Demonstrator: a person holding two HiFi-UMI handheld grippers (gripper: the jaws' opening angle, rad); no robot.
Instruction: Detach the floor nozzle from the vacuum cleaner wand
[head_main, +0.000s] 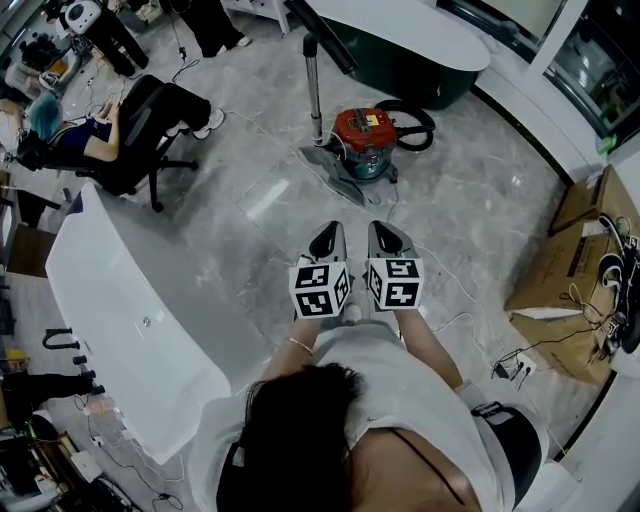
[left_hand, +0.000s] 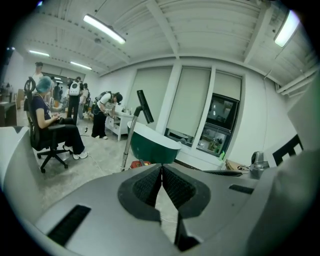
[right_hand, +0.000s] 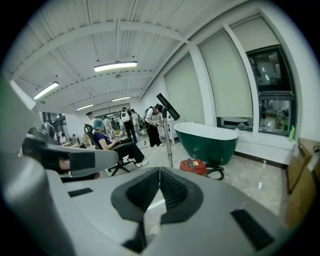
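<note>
A red canister vacuum cleaner (head_main: 364, 140) stands on the grey marble floor ahead of me, with a black hose (head_main: 410, 125) looped behind it. Its metal wand (head_main: 314, 90) rises upright at its left, and the grey floor nozzle (head_main: 325, 165) lies flat at the wand's foot. Both grippers hang side by side well short of it, near my body. My left gripper (head_main: 327, 238) is shut with nothing in it, and so is my right gripper (head_main: 385, 236). In the right gripper view the vacuum (right_hand: 194, 165) and wand (right_hand: 168, 140) show beyond the shut jaws. The left gripper view shows the wand (left_hand: 131, 137).
A dark green bathtub (head_main: 400, 40) stands behind the vacuum. A white bathtub (head_main: 130, 320) lies at my left. A person sits on an office chair (head_main: 140, 135) at the far left. Cardboard boxes (head_main: 565, 290) and cables (head_main: 520, 365) are at the right. A white cable crosses the floor.
</note>
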